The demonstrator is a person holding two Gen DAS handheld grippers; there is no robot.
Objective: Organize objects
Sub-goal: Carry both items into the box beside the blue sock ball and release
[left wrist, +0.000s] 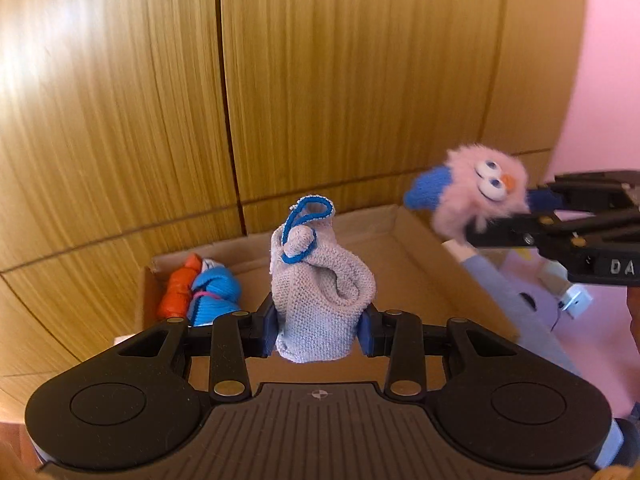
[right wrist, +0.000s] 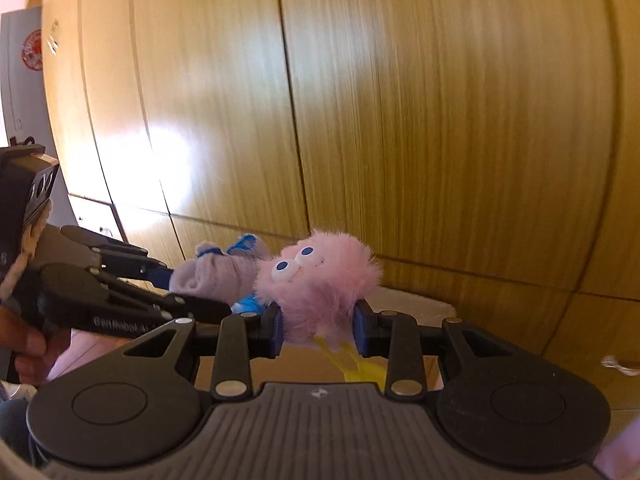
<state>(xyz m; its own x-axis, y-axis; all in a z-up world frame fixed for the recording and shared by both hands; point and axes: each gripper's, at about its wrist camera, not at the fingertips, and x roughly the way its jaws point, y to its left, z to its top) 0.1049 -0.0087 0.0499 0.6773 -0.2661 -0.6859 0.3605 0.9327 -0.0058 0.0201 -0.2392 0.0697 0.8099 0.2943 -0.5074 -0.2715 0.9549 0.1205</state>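
My left gripper (left wrist: 319,328) is shut on a pale grey knitted pouch (left wrist: 320,284) with a blue trim loop, held upright above an open cardboard box (left wrist: 404,240). An orange knit item (left wrist: 178,288) and a blue knit item (left wrist: 216,292) lie in the box's left corner. My right gripper (right wrist: 319,334) is shut on a fluffy pink toy (right wrist: 320,280) with big eyes; yellow legs (right wrist: 356,364) dangle below it. In the left wrist view the pink toy (left wrist: 480,196) hangs at the right over the box's right wall, held by the right gripper (left wrist: 516,220).
Wooden wardrobe doors (left wrist: 320,80) fill the background just behind the box. A pink surface (left wrist: 600,100) lies to the right, with a small white block (left wrist: 576,300) on it. A person's hand (right wrist: 28,340) grips the left tool at the left edge of the right wrist view.
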